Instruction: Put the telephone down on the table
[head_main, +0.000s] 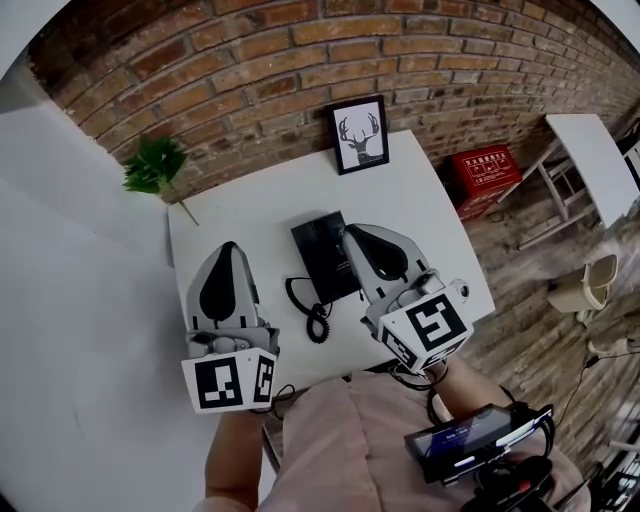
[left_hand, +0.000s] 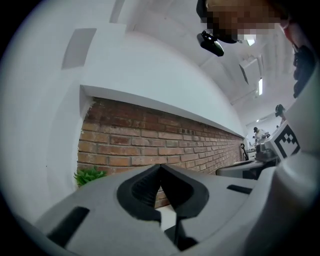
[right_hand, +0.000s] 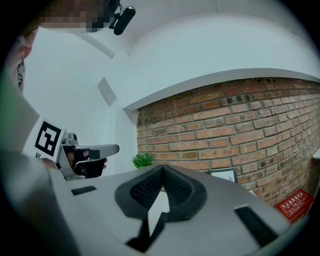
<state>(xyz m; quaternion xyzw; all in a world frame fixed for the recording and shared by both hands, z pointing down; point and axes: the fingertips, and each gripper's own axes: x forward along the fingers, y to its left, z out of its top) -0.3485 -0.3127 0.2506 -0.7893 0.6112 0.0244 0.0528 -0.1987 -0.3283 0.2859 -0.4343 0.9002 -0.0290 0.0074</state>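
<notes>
The black telephone (head_main: 320, 256) lies flat on the white table (head_main: 430, 215), its coiled cord (head_main: 313, 318) trailing toward the near edge. My left gripper (head_main: 229, 247) is held to the left of the phone, shut and empty. My right gripper (head_main: 352, 230) hovers over the phone's right edge, also shut with nothing in it. In the left gripper view the jaws (left_hand: 160, 168) meet at their tips and point at the brick wall. In the right gripper view the jaws (right_hand: 162, 169) are closed too, and the phone is hidden in both gripper views.
A framed deer picture (head_main: 359, 134) leans on the brick wall at the table's back. A green plant (head_main: 155, 165) stands at the back left corner. A red box (head_main: 487, 172) sits on the floor to the right, near a white table (head_main: 590, 150).
</notes>
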